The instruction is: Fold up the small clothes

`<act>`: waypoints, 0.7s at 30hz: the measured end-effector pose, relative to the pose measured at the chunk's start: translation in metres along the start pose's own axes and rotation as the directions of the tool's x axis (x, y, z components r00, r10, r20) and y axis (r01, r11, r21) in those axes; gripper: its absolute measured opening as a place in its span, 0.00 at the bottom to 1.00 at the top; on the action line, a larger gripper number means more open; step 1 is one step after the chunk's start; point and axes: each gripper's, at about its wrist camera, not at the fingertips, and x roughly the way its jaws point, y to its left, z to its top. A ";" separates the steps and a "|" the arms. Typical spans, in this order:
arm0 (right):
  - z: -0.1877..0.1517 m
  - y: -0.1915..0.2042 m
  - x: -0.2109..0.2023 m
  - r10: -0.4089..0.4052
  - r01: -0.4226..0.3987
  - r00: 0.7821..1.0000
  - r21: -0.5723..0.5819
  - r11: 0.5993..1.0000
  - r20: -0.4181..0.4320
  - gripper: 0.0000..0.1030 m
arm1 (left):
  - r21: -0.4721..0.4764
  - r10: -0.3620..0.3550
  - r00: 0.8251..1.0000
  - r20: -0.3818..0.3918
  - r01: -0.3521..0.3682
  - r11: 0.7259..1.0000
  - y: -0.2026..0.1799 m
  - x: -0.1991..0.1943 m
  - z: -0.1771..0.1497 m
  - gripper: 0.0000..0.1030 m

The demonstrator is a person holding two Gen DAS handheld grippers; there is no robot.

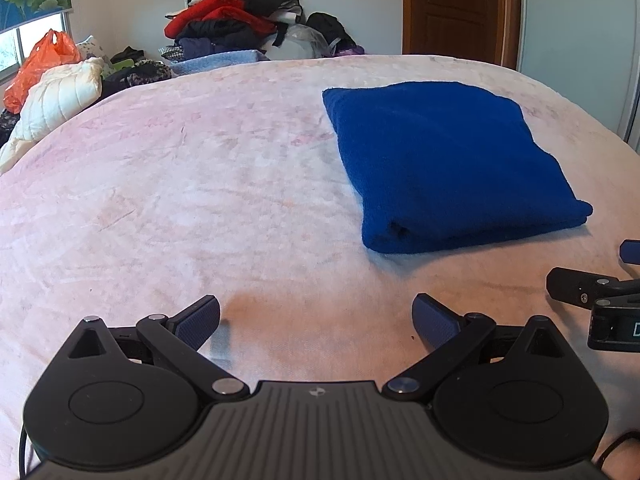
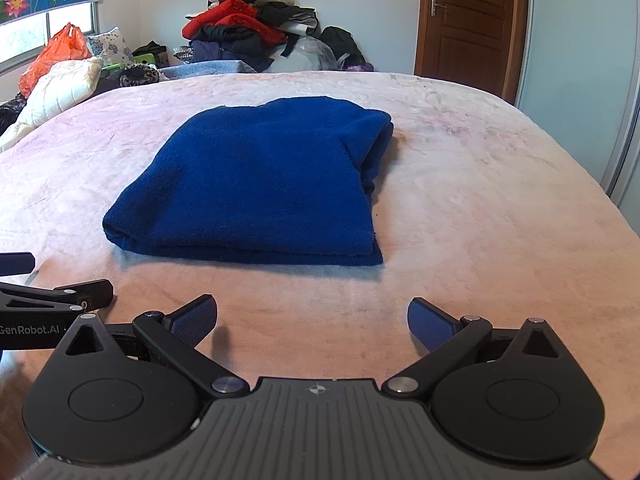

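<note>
Left wrist view
Left gripper (image 1: 316,322): fingers (image 1: 198,320) spread wide, nothing between them; held low over the near part of the bed.
Bed (image 1: 180,184): covered by a pale pink blanket, mostly bare.
Blue garment (image 1: 452,164): folded into a thick rectangle, lying flat on the blanket ahead and to the right of the left gripper, apart from it; rolled fold edge faces the camera.
Right gripper (image 1: 592,268): partly visible at the right edge, near the garment's front right corner, not touching it.
Clothes pile (image 1: 236,20): red, black and dark items heaped against the far wall beyond the bed.
Orange bag (image 1: 40,64): at far left beside a white quilted item.

Right wrist view
Right gripper (image 2: 312,322): fingers (image 2: 432,326) wide apart, gripping nothing; hovering before the garment's front edge.
Blue garment (image 2: 260,180): centred on the bed (image 2: 480,200), straight ahead, stacked layers visible along the near and right edges.
Left gripper (image 2: 52,280): enters at the left edge, just beside the garment's front left corner, apart from it.
Door (image 2: 468,20): brown wood, closed, at the far right.
</note>
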 end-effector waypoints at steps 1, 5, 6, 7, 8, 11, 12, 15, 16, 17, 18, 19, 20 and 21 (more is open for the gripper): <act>0.000 0.000 0.000 0.002 -0.002 1.000 -0.001 1.000 -0.002 0.99 | -0.002 -0.001 1.000 -0.002 0.001 1.000 0.000 0.000 0.000 1.00; -0.001 0.003 -0.002 0.010 -0.010 1.000 -0.011 1.000 -0.001 0.99 | -0.010 0.004 1.000 -0.006 -0.005 1.000 0.002 0.000 0.002 1.00; -0.001 0.003 -0.003 0.011 -0.011 1.000 -0.013 1.000 0.001 0.99 | -0.011 0.005 1.000 -0.006 -0.005 1.000 0.002 -0.001 0.002 1.00; 0.000 0.004 -0.003 0.011 -0.011 1.000 -0.014 1.000 0.002 0.99 | -0.012 0.004 1.000 -0.007 -0.004 1.000 0.003 -0.001 0.002 1.00; 0.000 0.004 -0.004 0.013 -0.013 1.000 -0.014 1.000 0.004 0.99 | -0.012 0.003 1.000 -0.008 -0.003 1.000 0.003 -0.001 0.002 1.00; 0.000 0.004 -0.004 0.011 -0.011 1.000 -0.014 1.000 0.004 0.99 | -0.017 0.002 1.000 -0.012 -0.003 1.000 0.003 -0.001 0.002 1.00; 0.000 0.004 -0.004 0.012 -0.012 1.000 -0.013 1.000 0.002 0.99 | -0.018 0.002 1.000 -0.012 -0.002 1.000 0.003 -0.001 0.002 1.00; 0.001 0.002 -0.004 0.014 -0.014 1.000 -0.007 1.000 0.002 0.99 | -0.018 0.003 1.000 -0.011 -0.003 1.000 0.004 -0.001 0.002 1.00; 0.001 0.002 -0.004 0.013 -0.013 1.000 -0.007 1.000 0.002 0.99 | -0.019 0.002 1.000 -0.011 -0.003 1.000 0.004 -0.001 0.002 1.00; 0.000 0.002 -0.004 0.012 -0.012 1.000 -0.007 1.000 0.002 0.99 | -0.018 0.002 1.000 -0.012 -0.002 1.000 0.004 -0.001 0.002 1.00; 0.000 0.003 -0.003 0.013 -0.013 1.000 -0.007 1.000 0.002 0.99 | -0.018 0.002 1.000 -0.013 -0.002 1.000 0.004 -0.001 0.002 1.00; 0.000 0.003 -0.003 0.013 -0.013 1.000 -0.007 1.000 0.002 0.99 | -0.019 0.003 1.000 -0.013 -0.003 1.000 0.004 -0.001 0.002 1.00; 0.000 0.003 -0.003 0.013 -0.013 1.000 -0.007 1.000 0.001 0.99 | -0.019 0.003 1.000 -0.013 -0.004 1.000 0.004 -0.001 0.002 1.00; 0.000 0.003 -0.003 0.013 -0.013 1.000 -0.007 1.000 0.000 0.99 | -0.020 0.004 1.000 -0.013 -0.004 1.000 0.004 -0.001 0.002 1.00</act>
